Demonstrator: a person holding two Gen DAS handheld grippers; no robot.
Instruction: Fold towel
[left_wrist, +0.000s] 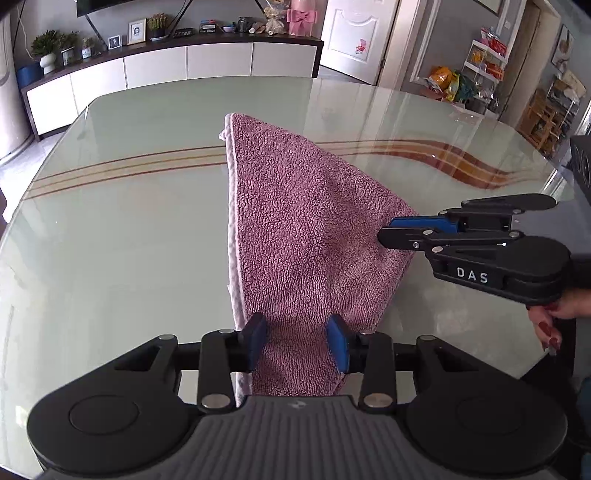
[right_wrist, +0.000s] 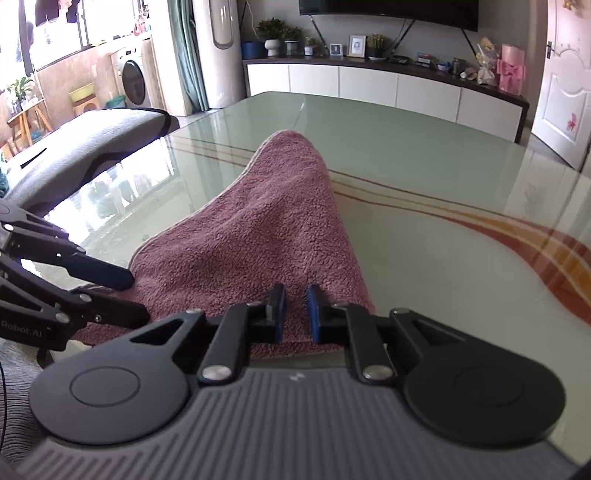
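Pink terry towel (left_wrist: 295, 221) lies on a pale green glass table (left_wrist: 129, 221), folded into a rough triangle. Its narrow corner points to the far side and its wide end sits at the near edge. A pale trim runs down the towel's left side.

Left claw (left_wrist: 299, 338), seen from its own cam: black fingers w/ blue pads, spread apart. They straddle the towel's near end, w/ the cloth lying between the pads. The pads do not look pressed into it. The trim edge passes just by the left pad.

Right claw (right_wrist: 297, 312): pads close together, pinching a raised ridge of towel at its near right corner. In the left cam the cloth tents up to those fingertips. A hand (left_wrist: 554, 321) grips that claw's handle at the right edge of that view.

In the right cam the left claw comes in from the left, its two fingers parted around the towel's near left edge.

Brown and orange curved stripes cross the table top behind and to the right of the towel. Far back, a white sideboard (left_wrist: 184, 66) holds plants, framed photos and a pink bow.
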